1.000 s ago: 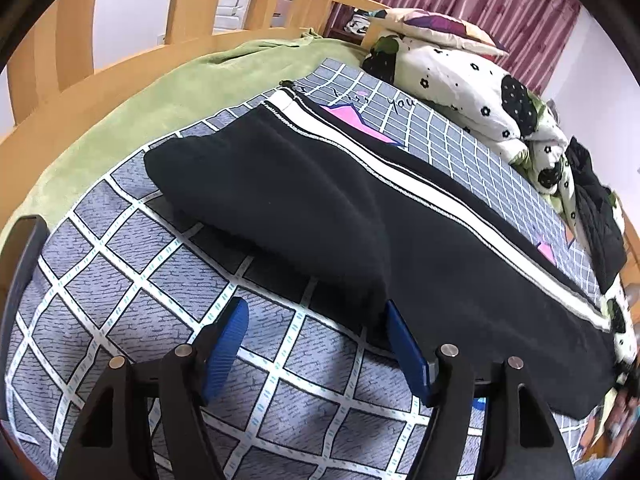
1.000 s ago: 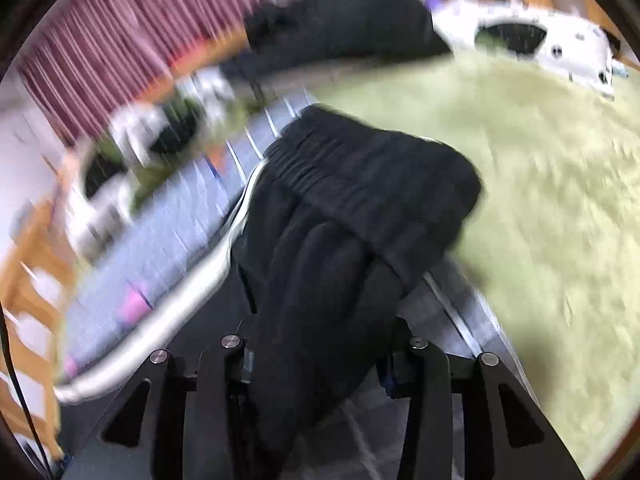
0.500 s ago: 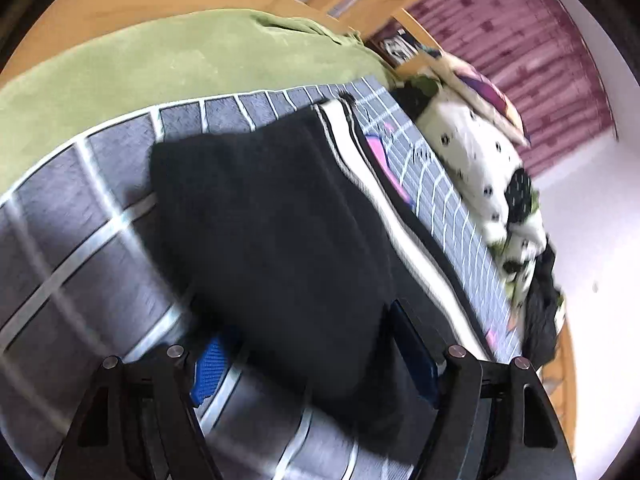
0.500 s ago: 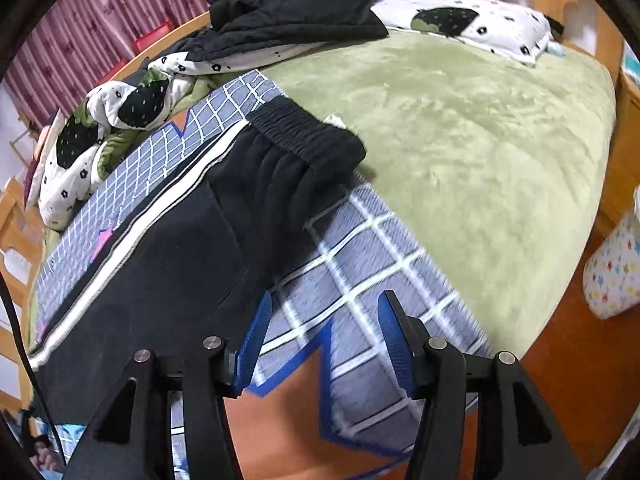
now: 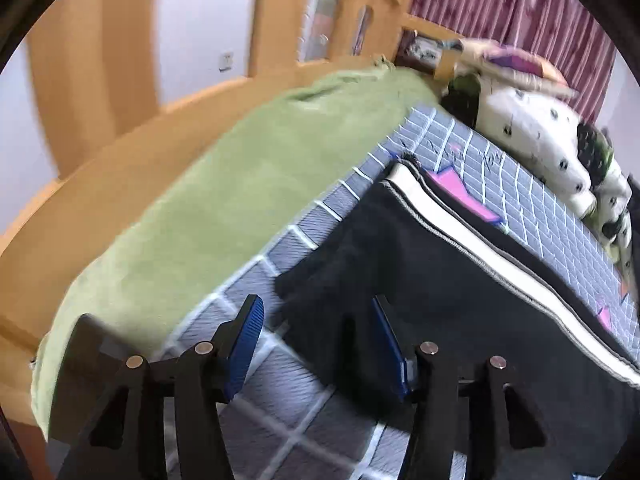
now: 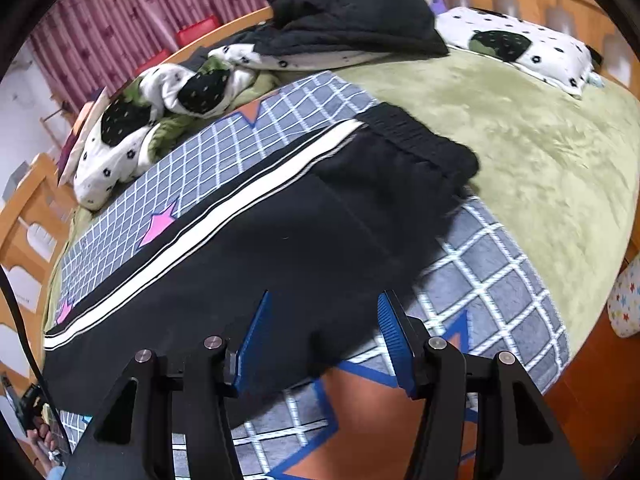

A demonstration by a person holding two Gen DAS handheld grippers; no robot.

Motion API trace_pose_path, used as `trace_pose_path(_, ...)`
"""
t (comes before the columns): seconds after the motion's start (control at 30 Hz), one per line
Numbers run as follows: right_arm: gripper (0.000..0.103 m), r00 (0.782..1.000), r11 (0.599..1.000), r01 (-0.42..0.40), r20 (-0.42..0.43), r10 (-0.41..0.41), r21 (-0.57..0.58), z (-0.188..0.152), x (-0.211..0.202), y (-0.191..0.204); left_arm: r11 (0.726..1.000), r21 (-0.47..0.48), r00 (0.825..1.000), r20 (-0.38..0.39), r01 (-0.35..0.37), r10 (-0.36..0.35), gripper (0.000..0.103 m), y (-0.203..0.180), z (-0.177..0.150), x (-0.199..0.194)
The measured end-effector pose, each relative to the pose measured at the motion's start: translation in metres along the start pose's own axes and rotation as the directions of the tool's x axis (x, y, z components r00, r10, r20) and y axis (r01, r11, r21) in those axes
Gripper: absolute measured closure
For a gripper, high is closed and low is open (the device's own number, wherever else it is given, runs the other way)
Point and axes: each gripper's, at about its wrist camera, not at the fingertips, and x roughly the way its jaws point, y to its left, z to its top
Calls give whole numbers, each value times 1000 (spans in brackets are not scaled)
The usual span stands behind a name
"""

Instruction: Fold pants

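Black pants [image 6: 280,248] with a white side stripe lie lengthwise on a grey grid-patterned mat [image 6: 492,264] on the bed. The elastic waistband [image 6: 420,140] is at the right end. In the left wrist view the leg end of the pants [image 5: 420,272] lies flat. My left gripper [image 5: 316,340] is open over the near corner of the leg end, holding nothing. My right gripper [image 6: 324,336] is open just above the near edge of the pants by the waist, holding nothing.
A green blanket [image 6: 540,128] covers the bed around the mat. Patterned pillows and a quilt [image 6: 160,112] with a pile of dark clothes [image 6: 352,20] lie along the far side. A wooden bed frame [image 5: 100,148] borders the mattress.
My right gripper has let go of the waistband, which now lies flat, and has drawn back open. My left gripper has stayed open and shifted over the leg end.
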Motion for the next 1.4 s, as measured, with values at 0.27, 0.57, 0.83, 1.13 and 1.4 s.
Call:
trace_pose_path(0.27,48,1000,983,-13,13,15,-186,18,27,67,984,139,993,18,114,-118,47,-31,33,-12)
trace_pose_path(0.57,48,998,924,-62,-6,64,-379,45,80,162,969,234,996,-32,83,-77,47,-94,79,77)
trace_pose_path(0.83,48,998,879,-59,-32,50,-474,41,115,196,962,255,994,9,101,-107,88,-92,93,103)
trace_pose_path(1.13,48,997,848,-77,-21,77,-525,45,124,204,979,194,997,-39,66,-60,85,-84,87,135)
trace_pose_path(1.4,32,994,701,-94,-30,103,-707,69,161,235,972,232,999,-20,43,-39,85,-90,82,128)
